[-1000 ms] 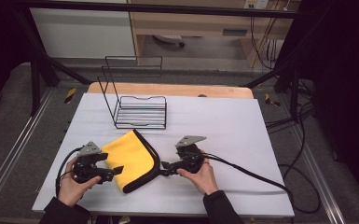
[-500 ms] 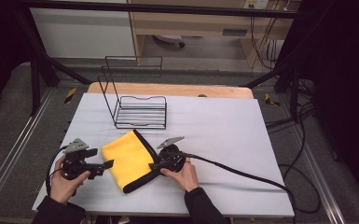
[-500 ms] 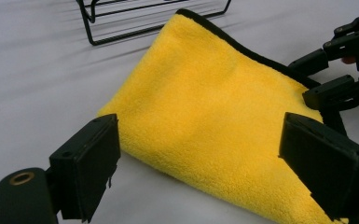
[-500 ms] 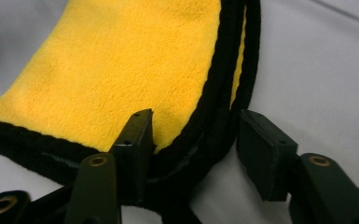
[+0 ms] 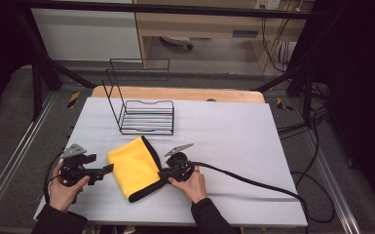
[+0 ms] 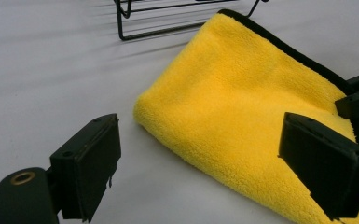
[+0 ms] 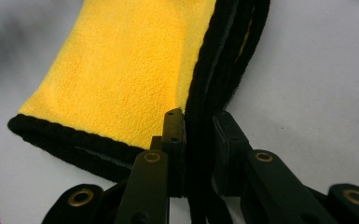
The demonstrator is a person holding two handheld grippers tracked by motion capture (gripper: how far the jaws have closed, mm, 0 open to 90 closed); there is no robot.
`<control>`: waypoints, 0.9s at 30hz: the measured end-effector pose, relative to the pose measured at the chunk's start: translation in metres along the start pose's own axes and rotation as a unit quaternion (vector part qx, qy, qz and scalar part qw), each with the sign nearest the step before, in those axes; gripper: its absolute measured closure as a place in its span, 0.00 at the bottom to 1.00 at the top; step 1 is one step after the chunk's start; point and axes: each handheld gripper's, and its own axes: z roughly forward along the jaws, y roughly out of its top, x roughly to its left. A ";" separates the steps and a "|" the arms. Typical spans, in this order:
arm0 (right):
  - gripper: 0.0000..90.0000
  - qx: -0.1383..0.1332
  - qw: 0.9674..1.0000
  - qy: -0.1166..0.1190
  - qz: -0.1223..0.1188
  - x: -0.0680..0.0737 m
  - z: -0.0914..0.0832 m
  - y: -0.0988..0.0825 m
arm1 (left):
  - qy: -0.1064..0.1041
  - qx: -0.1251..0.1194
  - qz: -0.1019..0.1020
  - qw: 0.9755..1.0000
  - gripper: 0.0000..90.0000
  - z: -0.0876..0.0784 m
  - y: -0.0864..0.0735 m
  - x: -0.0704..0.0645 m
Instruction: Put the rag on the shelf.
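- Cloth (image 5: 136, 166) — a folded yellow cloth with a black border, lying flat on the near half of the table, between the two grippers and just in front of the wire rack. Its black-bound edges run along the side facing the right gripper and along the near end; the rounded yellow fold faces the left gripper.
- Right gripper (image 5: 161, 174) — held in the person's right hand (image 5: 191, 183), pointing at the cloth's black-bound edge. Its jaws have just been closing, and in the right gripper view they stand nearly together with the stacked black edges of the cloth (image 7: 121, 70) pinched between the pads (several layers of binding run up out of the gap).
- Left gripper (image 5: 108, 168) — held in the left hand (image 5: 64, 187), level with the table and aimed at the fold side of the cloth. In the left gripper view its jaws are spread wide and grip nothing; one pad stands over bare table, the other in front of the yellow surface (image 6: 242, 107). Whether that pad touches the cloth cannot be told.
- Wire rack (image 5: 143, 109) — a black wire rack standing upright behind the cloth, apart from it, towards the far left of the table.
- Table (image 5: 234, 131) — a pale grey top with a wooden strip along its far edge.
- Cable (image 5: 253, 181) — a black cable trailing from the right gripper across the table towards its right near corner.
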 end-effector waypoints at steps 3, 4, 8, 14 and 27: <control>0.84 -0.001 1.000 -0.002 -0.003 0.000 0.000 0.000 | 0.003 -0.001 -0.004 1.000 0.14 0.000 -0.001 0.002; 0.73 -0.007 1.000 -0.014 -0.013 -0.001 0.000 0.000 | 0.005 -0.001 -0.005 1.000 0.14 0.000 -0.001 0.002; 0.68 -0.004 0.999 -0.021 -0.024 -0.004 0.002 -0.001 | 0.003 -0.002 -0.005 1.000 0.14 0.000 -0.001 0.003; 0.76 0.005 1.000 -0.003 0.001 0.000 0.004 -0.003 | 0.005 -0.002 -0.003 1.000 0.14 0.001 -0.001 0.002; 0.87 0.000 0.999 -0.011 0.031 0.015 -0.006 -0.011 | 0.010 0.000 -0.010 1.000 0.14 0.001 -0.003 0.006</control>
